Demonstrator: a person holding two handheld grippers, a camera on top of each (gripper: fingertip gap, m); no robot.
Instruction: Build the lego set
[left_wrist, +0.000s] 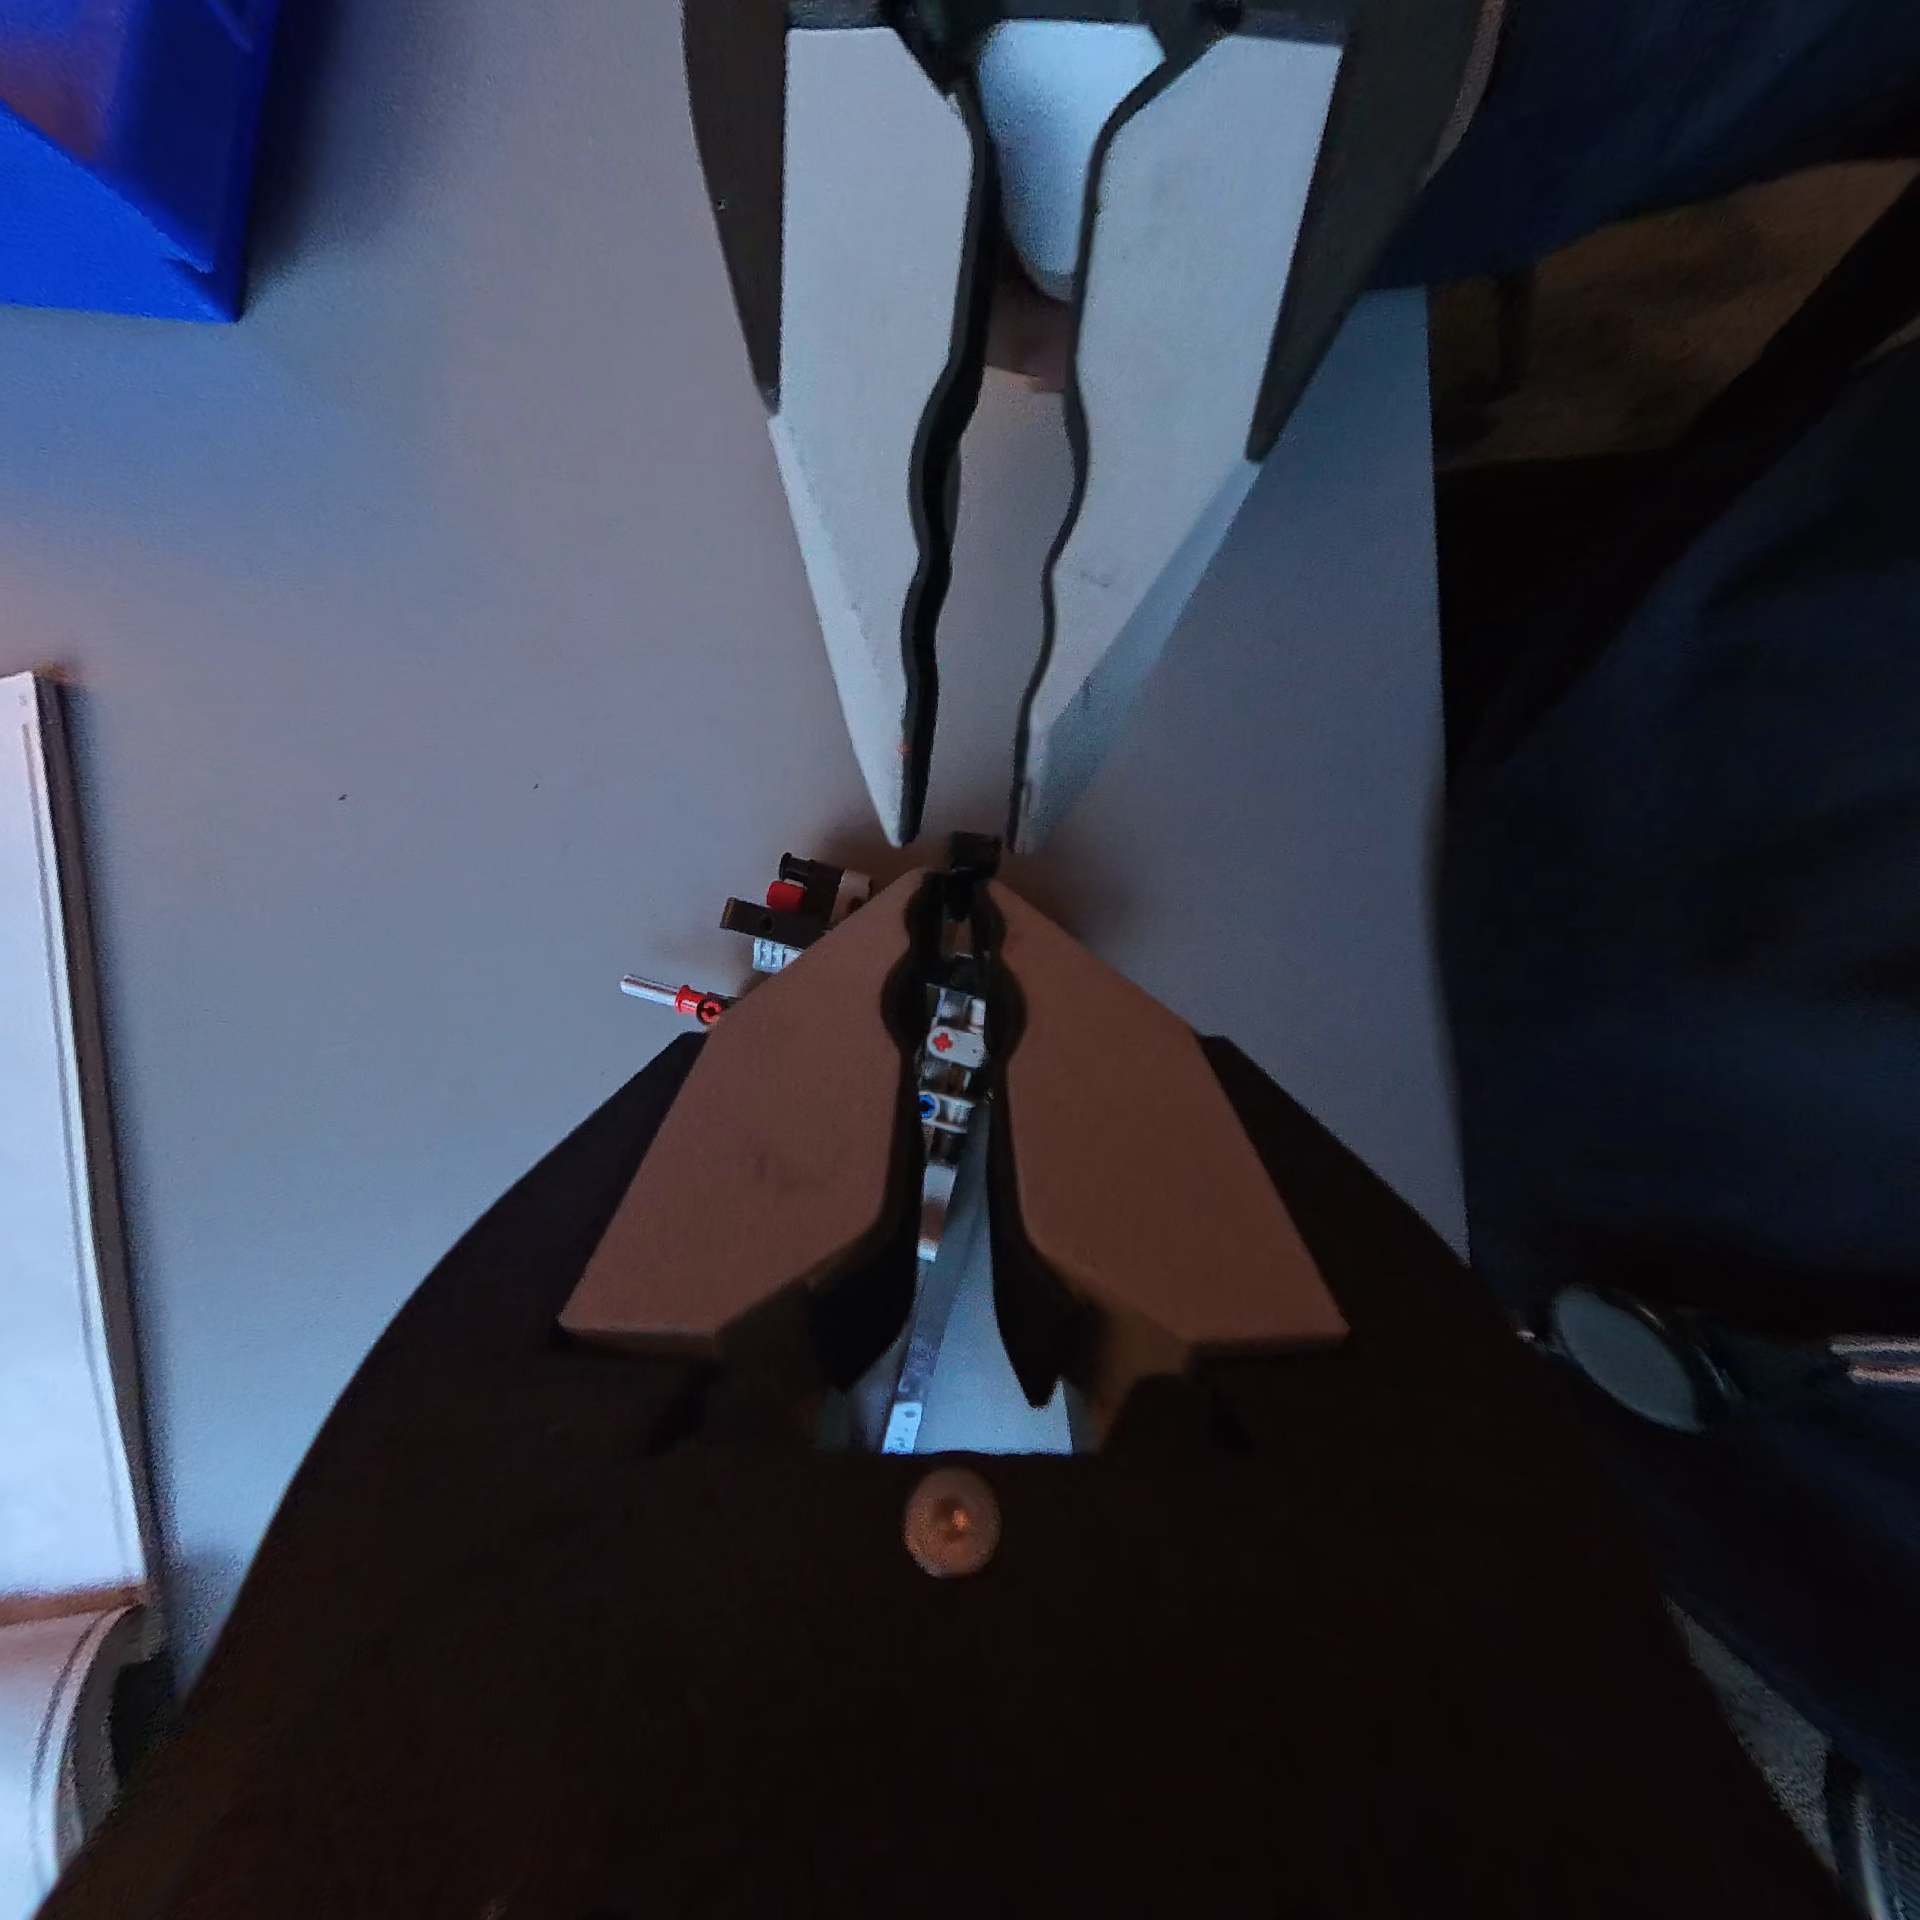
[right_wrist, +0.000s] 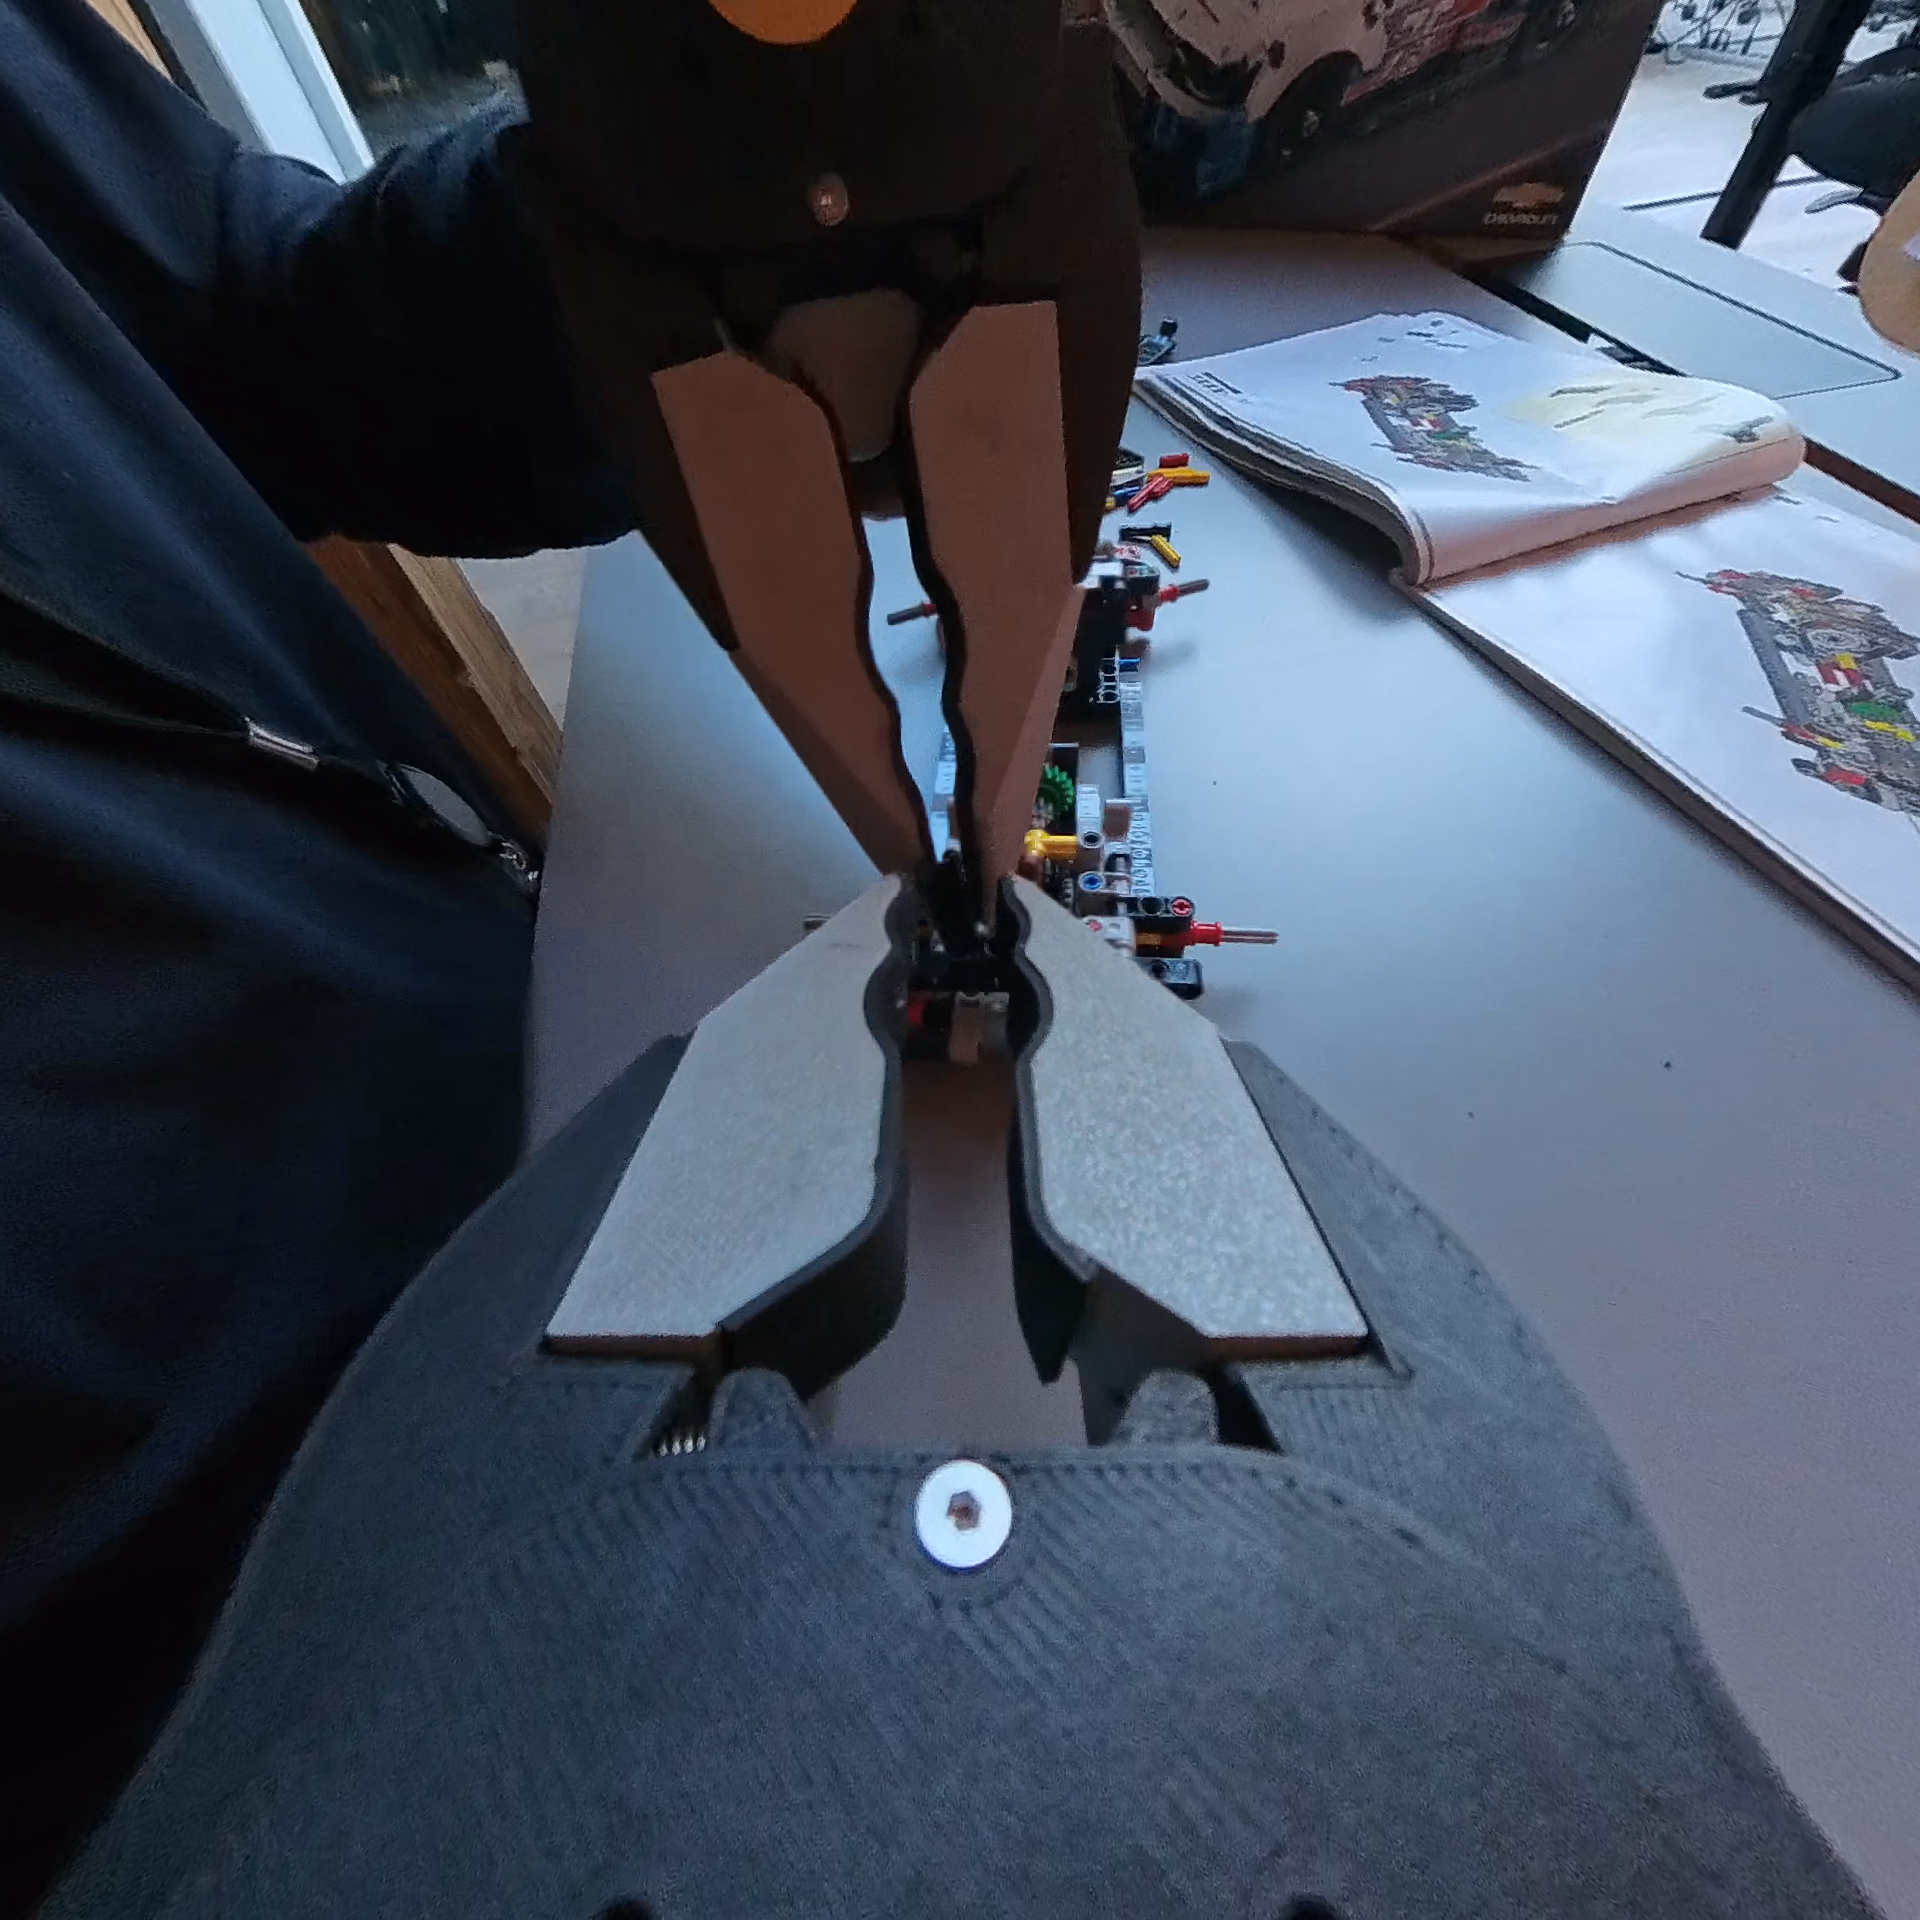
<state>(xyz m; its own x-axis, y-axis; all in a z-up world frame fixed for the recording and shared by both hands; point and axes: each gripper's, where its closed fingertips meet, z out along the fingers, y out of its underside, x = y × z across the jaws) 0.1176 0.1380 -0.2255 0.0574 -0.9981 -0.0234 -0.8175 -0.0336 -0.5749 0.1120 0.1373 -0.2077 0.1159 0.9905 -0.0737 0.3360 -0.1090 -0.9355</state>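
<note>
Black piece (left_wrist: 975, 850) at the near end of the toy-brick frame (right_wrist: 1132, 790) sits where your 2 grippers meet nose to nose, low over the grey table (right_wrist: 1455, 1091). Your left gripper (left_wrist: 961, 894) is pinched tight on it, brown fingers (right_wrist: 997, 623) drawn together at the tip. Your right gripper (right_wrist: 954, 899) flanks the same spot with its jaws narrowly apart. Whether its pads actually press the piece cannot be told, as dark pad edges and dark plastic blend together.

The likely trouble is 2 tools crowding 1 small part. A twist or a pull from either side could pop the piece loose, or drag the light frame across the smooth table. Your view of the contact is also poor, because the fingers hide most of it.

A red-and-grey axle (right_wrist: 1236, 933) juts from the frame just beside the right fingers and could catch them. Loose coloured pieces (right_wrist: 1153, 488) lie farther along. An open instruction booklet (right_wrist: 1475, 436) and a cardboard box (right_wrist: 1351, 125) sit well apart. A blue box (left_wrist: 114, 156) lies off to one side.
</note>
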